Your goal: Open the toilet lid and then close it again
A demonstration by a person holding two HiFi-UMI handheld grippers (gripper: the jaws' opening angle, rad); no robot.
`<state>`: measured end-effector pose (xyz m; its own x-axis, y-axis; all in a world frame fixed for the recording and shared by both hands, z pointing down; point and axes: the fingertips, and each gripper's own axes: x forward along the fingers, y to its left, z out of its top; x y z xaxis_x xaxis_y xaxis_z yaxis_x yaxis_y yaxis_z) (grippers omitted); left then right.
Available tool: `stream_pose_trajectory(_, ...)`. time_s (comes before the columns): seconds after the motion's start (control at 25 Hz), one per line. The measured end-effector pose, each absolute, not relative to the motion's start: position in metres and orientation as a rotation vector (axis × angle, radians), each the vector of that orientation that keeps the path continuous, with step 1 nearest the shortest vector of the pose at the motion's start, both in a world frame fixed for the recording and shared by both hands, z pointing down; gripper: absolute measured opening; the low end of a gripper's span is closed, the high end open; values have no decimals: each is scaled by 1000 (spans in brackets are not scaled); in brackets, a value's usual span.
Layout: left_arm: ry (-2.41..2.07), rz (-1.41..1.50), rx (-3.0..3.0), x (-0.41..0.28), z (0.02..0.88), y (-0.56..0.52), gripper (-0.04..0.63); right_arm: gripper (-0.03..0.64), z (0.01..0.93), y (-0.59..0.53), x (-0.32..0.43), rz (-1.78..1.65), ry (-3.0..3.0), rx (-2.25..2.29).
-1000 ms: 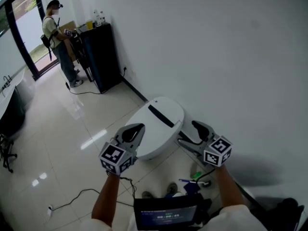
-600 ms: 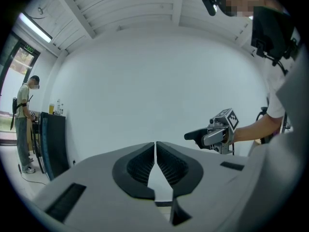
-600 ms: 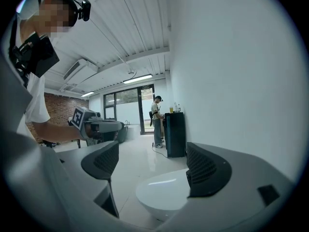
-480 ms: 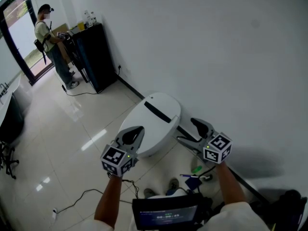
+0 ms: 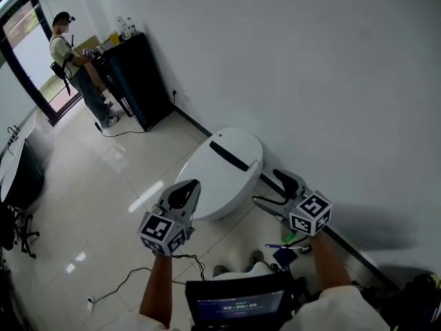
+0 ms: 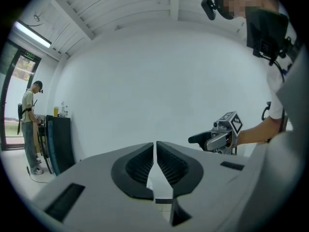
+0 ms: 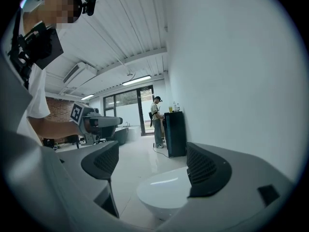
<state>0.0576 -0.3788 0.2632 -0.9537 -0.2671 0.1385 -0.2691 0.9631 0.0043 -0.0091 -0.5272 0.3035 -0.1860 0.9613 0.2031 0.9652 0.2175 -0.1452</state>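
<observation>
The toilet (image 5: 219,178) stands at the floor's edge against the wall, its lid (image 5: 231,158) down flat. Both grippers hover just short of its near rim, touching nothing. The left gripper (image 5: 183,193) has its jaws pressed together and empty, while the right gripper (image 5: 270,189) has its jaws spread wide (only the lid's far-off curve shows between them). The lid looks glossy and lipless, so the jaws may skid off its rim, and a half-raised lid could slip free and slam.

Bright, even light; daylight from the tall glass doorway (image 5: 29,43) glares in streaks on the glossy pale tiled floor (image 5: 89,205). Gripper views curve, corners black.
</observation>
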Motion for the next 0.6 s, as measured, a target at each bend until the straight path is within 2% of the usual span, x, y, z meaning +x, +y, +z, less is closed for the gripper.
stream_pose_trajectory(0.24, -2963, -17, 315, 43, 272, -367, 8, 443, 327, -533, -17, 86, -2168, -1865)
stream_pose_trajectory(0.6, -2972, -44, 296, 62, 289, -302, 8, 442, 354, -488, 13, -56, -2200, -1806)
